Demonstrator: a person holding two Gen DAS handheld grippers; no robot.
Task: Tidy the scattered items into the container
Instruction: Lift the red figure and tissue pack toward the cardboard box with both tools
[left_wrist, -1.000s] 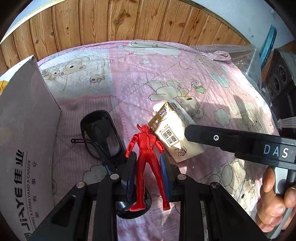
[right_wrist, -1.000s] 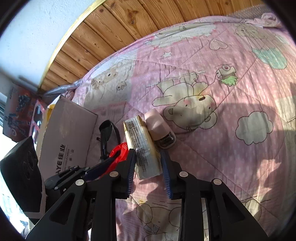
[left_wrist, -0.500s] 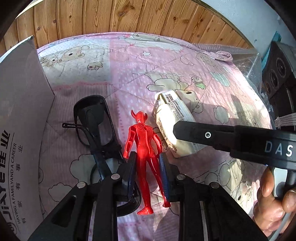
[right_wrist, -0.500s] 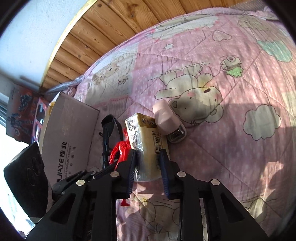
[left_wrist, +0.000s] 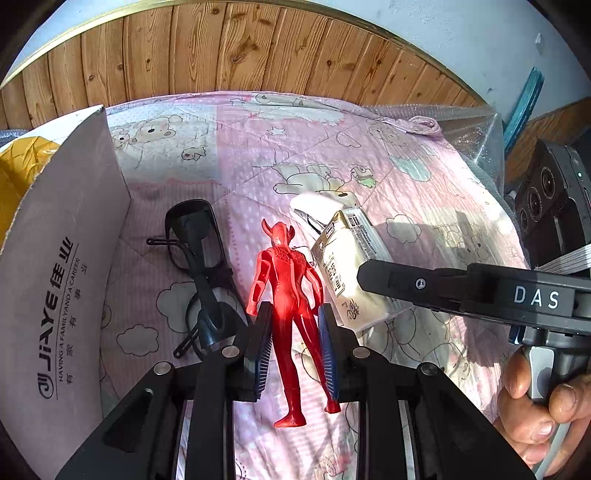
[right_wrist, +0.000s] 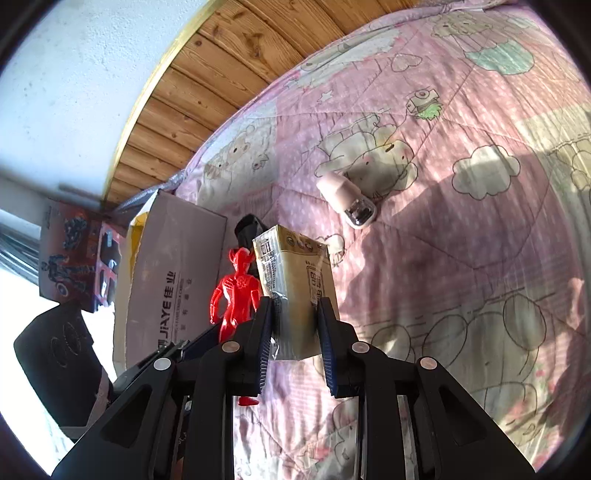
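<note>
Above the pink quilt (left_wrist: 258, 155) I have the left gripper (left_wrist: 294, 325) clamped on the red figurine (left_wrist: 286, 295); my right gripper (right_wrist: 294, 319) pinches the tissue pack (right_wrist: 295, 280), lifted clear of the bedding; the cardboard box (left_wrist: 62, 258) stands to the left, sunglasses (left_wrist: 195, 251) beside it; a pink stapler (right_wrist: 349, 199) lies farther off.

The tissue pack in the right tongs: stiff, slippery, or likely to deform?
The tissue pack probably yields: its wrap crinkles where the right tongs pinch it. The glossy film may be slick, though the ribbed pads should help. It looks light, held clear of the quilt.
</note>
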